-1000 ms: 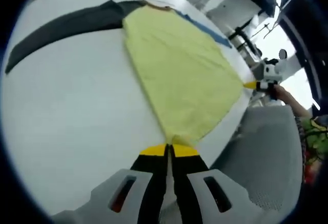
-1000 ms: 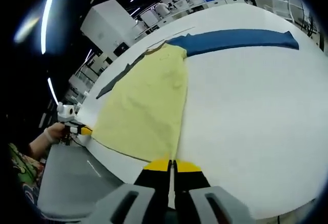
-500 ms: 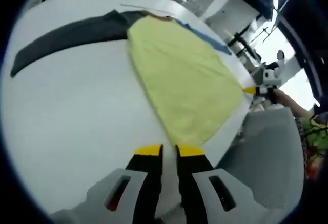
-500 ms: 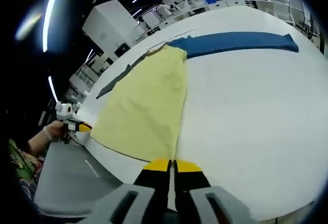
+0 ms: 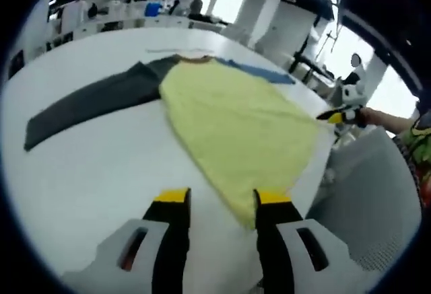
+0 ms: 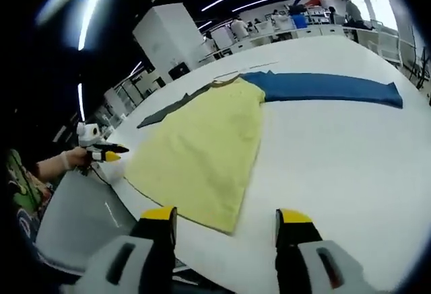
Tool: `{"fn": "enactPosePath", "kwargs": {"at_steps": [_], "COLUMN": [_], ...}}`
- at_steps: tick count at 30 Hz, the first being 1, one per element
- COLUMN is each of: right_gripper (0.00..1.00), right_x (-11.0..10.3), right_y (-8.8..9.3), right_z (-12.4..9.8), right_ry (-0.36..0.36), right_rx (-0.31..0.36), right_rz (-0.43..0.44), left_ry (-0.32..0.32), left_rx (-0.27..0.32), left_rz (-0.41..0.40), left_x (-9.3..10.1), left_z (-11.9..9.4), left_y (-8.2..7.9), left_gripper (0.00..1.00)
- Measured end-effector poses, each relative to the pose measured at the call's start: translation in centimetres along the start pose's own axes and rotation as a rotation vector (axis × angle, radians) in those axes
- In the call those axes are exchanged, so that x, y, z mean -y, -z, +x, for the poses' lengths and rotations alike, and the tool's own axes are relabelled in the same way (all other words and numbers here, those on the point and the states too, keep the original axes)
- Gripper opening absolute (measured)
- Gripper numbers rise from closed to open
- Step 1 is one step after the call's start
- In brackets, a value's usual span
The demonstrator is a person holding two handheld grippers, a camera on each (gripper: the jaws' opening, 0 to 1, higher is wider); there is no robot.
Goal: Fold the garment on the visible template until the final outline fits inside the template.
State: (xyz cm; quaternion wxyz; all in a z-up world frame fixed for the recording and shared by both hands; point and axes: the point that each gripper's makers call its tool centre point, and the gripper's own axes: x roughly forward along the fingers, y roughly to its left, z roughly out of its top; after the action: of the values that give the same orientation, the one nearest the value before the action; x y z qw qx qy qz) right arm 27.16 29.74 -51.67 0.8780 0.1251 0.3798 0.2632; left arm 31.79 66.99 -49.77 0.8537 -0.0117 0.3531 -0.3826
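My left gripper (image 5: pixel 217 198) is spread wide, holding nothing, just above the garment's near corner. My right gripper (image 6: pixel 225 216) is equally spread and empty, over the other near corner. The garment (image 5: pixel 236 122) lies flat on the white table (image 5: pixel 94 153), yellow panel up, a grey sleeve (image 5: pixel 94 99) out one side and a blue sleeve (image 6: pixel 323 85) out the other. It looks thin, soft and light, so it'll drape. I'd pinch hem corners or sleeve ends. The template is probably the faint line by the near edge.

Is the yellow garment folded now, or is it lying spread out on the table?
Folded, it seems: the garment lies flat as one narrow yellow panel with straight side edges and no sleeves showing. How many layers, cannot tell.
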Motion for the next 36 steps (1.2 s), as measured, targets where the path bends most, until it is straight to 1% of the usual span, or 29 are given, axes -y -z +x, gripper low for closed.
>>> {"fn": "enactPosePath", "kwargs": {"at_steps": [4,5,7,9,10,13,15,17,18,19,21,22,25,28,34,36], "right_gripper": [0.78,0.81,0.90,0.97,0.98,1.00,1.00,1.00,1.00,1.00,1.00,1.00,1.00,1.00,1.00,1.00], "right_x": [0.2,0.2,0.5,0.9,1.1,1.6,1.8,2.1,2.3,2.5,2.7,2.8,3.2,3.6,4.8,5.9], "right_y": [-0.7,-0.9,-1.3,-1.7,-1.8,-2.1,-2.3,-2.6,-2.7,-3.1,-3.5,-3.8,-4.3,-5.0,-6.2,-6.8], "right_z": [0.1,0.1,0.1,0.0,0.0,-0.1,-0.1,-0.1,-0.1,-0.1,-0.1,0.0,0.1,0.2,0.2,-0.1], "right_ry": [0.009,0.011,0.026,0.042,0.046,0.056,0.061,0.072,0.075,0.079,0.080,0.081,0.084,0.087,0.096,0.117], "right_rx": [0.026,0.033,0.050,0.061,0.063,0.070,0.069,0.070,0.073,0.082,0.086,0.094,0.097,0.104,0.107,0.117], "right_rz": [-0.016,-0.019,-0.019,-0.024,-0.023,-0.016,-0.016,-0.023,-0.025,-0.027,-0.025,-0.032,-0.031,-0.032,-0.041,-0.039], "left_ry": [0.012,0.006,0.006,0.009,0.007,-0.015,-0.017,-0.032,-0.027,-0.033,-0.041,-0.050,-0.068,-0.064,-0.071,-0.070], "left_rx": [0.054,0.072,0.100,0.132,0.139,0.172,0.191,0.236,0.264,0.284,0.292,0.308,0.310,0.315,0.302,0.300], "left_rz": [-0.011,-0.027,-0.046,-0.064,-0.076,-0.078,-0.083,-0.097,-0.121,-0.126,-0.122,-0.128,-0.137,-0.139,-0.121,-0.122], "left_x": [0.4,0.3,0.3,0.3,0.3,-0.2,-0.3,-0.5,-0.4,-0.5,-0.7,-1.0,-1.5,-1.4,-1.6,-1.6], "left_z": [-0.3,-0.4,-0.6,-0.9,-1.0,-1.2,-1.5,-1.8,-2.1,-2.2,-2.4,-2.5,-2.3,-2.2,-2.0,-2.0], "left_y": [-1.0,-1.2,-1.7,-2.3,-2.5,-3.1,-3.6,-4.5,-5.0,-5.4,-5.6,-5.9,-6.0,-6.2,-6.2,-6.3], "left_gripper": [0.54,0.59,0.65,0.66,0.66,0.68,0.68,0.68,0.68,0.67,0.67,0.67,0.66,0.66,0.67,0.66]}}
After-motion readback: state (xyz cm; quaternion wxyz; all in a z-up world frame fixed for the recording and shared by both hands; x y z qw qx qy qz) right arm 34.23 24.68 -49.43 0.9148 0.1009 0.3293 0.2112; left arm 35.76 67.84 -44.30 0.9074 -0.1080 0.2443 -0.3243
